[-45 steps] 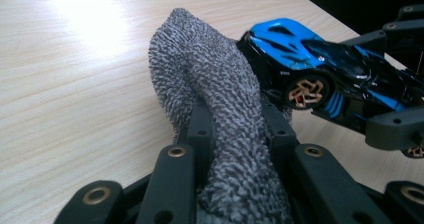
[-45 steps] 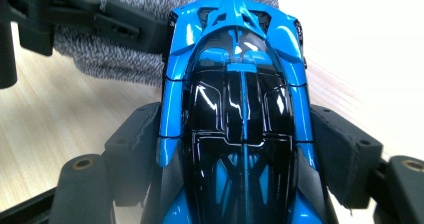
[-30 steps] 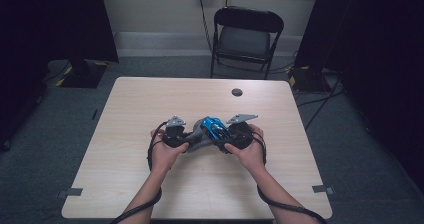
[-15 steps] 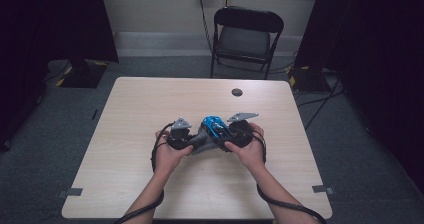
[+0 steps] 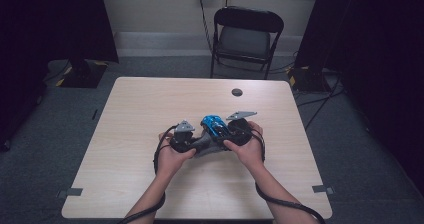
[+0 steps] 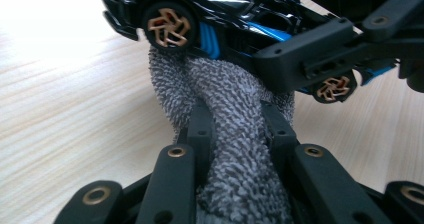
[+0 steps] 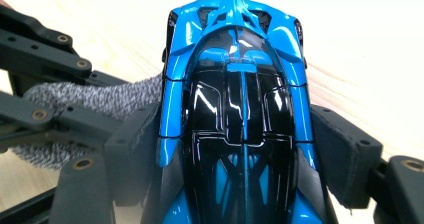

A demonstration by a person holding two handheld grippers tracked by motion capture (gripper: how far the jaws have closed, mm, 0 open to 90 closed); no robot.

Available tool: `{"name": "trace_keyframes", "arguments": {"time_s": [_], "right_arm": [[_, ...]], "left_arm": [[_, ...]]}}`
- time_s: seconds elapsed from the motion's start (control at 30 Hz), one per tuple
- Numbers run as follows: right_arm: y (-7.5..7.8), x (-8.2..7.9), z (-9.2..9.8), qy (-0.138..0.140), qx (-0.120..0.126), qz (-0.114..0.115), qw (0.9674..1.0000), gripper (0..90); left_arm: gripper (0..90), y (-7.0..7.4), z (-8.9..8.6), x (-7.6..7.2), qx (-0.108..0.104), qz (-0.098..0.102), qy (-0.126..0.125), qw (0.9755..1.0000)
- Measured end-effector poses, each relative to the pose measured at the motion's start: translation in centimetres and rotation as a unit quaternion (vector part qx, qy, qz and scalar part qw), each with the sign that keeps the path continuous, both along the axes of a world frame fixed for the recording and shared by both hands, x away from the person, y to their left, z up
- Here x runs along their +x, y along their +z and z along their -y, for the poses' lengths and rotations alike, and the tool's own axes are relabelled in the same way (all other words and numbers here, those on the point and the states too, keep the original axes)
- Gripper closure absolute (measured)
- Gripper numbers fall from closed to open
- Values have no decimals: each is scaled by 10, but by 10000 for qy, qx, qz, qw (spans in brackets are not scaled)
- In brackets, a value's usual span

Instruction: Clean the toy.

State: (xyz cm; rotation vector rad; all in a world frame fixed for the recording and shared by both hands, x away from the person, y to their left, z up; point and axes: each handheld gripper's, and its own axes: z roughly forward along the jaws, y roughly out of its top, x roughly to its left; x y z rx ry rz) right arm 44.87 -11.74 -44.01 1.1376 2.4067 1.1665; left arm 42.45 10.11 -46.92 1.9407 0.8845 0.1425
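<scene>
1. One toy car (image 5: 214, 124), blue and black with bronze-coloured wheels, sits near the middle of the tabletop (image 5: 130, 114), between the two hands.
2. One grey knitted cloth (image 6: 235, 134), bunched into a thick roll, presses against the car's side just behind a wheel in the left gripper view.
3. Two grippers work here. The left gripper (image 5: 182, 139) has its jaws clamped together on the cloth, which bulges out between and above them.
4. The right gripper (image 5: 239, 130) has its jaws standing wide yet pressed on both flanks of the car; in the right gripper view the car's roof runs straight up between them.
5. Two of the car's wheels show in the left gripper view; the other side is hidden.
6. One small dark round spot (image 5: 237, 92) lies on the tabletop toward the far edge, well apart from the car.
7. One black folding chair (image 5: 245, 36) stands beyond the far edge.
8. The work sits nearer the person's edge than the far one; bare tabletop lies open to the left, to the right and ahead of the hands.
</scene>
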Motion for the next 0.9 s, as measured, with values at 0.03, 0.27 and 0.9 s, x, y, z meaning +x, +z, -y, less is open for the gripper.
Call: {"name": "trace_keyframes", "arguments": {"time_s": [0.03,0.27,0.9], "right_arm": [[0,1,0,12,7,-5,10000,261],[-2,2,-1,-40,42,-23,10000,261],[1,6,-1,-99,83,-9,9999,261]], "left_arm": [[722,-1,1,0,-14,1,-15,10000],[722,-2,3,-1,-19,-1,-52,10000],[722,-1,10,-7,-5,-13,-265,9996]]}}
